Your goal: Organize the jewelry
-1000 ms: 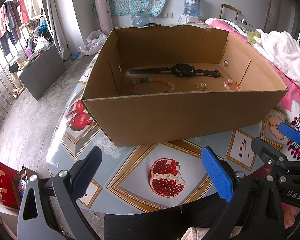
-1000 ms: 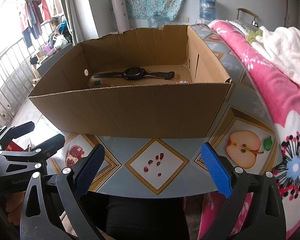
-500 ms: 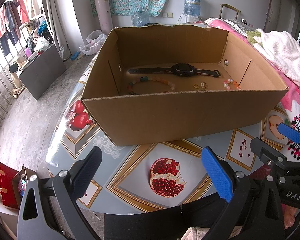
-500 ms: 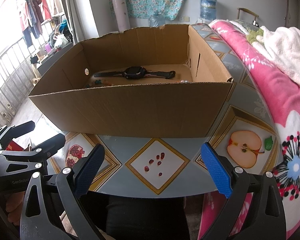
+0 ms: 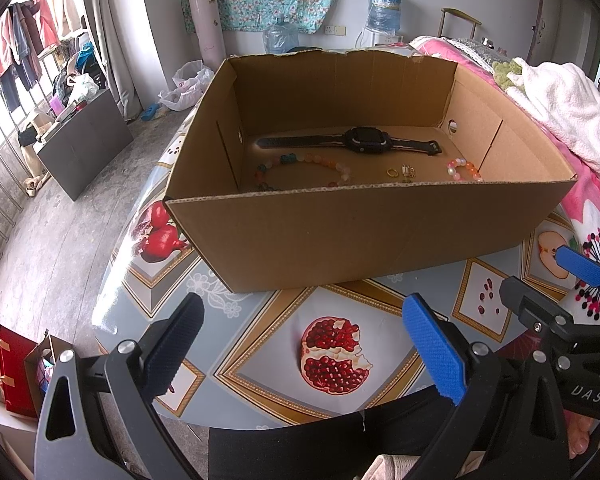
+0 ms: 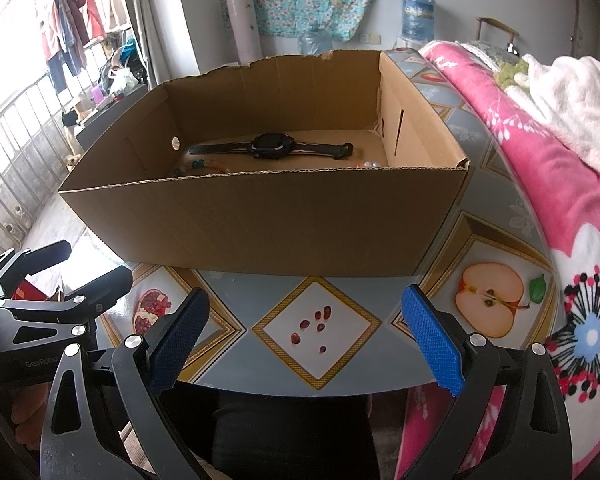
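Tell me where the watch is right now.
The watch lies flat on the floor of the cardboard box, toward its far wall. In the left wrist view, the long bead string lies just in front of it.

Ahead of the right hand-held gripper (image 6: 304, 328), the brown cardboard box's (image 6: 260, 220) near wall hides most of the multicoloured bead bracelet (image 6: 204, 167) and the pale bead bracelet (image 6: 366, 165). Ahead of the left hand-held gripper (image 5: 300, 340), the small gold ring (image 5: 391, 172) and the tiny gold trinket (image 5: 407, 172) just beside it are too small to identify; the wall cuts off both bracelets' near arcs.
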{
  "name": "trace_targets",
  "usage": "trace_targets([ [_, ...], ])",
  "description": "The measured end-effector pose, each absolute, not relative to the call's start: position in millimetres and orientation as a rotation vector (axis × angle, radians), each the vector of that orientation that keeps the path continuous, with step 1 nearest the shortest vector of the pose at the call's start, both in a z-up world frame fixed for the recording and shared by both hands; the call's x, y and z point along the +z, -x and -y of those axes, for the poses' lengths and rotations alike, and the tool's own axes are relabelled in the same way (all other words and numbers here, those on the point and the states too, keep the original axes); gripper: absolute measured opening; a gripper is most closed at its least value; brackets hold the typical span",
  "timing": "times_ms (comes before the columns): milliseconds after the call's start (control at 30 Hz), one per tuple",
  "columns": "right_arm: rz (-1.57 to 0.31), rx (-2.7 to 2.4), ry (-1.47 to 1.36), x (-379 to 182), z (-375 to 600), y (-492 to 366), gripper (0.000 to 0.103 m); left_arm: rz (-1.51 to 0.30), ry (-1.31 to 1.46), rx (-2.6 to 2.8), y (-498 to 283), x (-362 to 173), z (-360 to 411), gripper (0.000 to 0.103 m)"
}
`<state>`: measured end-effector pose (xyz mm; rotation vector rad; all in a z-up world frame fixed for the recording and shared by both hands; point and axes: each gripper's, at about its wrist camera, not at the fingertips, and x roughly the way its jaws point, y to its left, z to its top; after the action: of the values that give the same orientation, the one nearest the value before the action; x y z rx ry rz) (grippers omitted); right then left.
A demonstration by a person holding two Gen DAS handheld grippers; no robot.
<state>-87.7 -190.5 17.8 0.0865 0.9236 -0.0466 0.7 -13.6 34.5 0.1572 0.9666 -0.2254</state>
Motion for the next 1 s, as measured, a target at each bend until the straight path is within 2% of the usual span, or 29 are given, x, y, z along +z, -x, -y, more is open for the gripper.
trace_targets([
  [1000,-0.942,-0.028,-0.088,15.5,190.7,87.2,0.093,-0.976,-0.159,-0.227,4.7,30.0,9.3,0.098],
])
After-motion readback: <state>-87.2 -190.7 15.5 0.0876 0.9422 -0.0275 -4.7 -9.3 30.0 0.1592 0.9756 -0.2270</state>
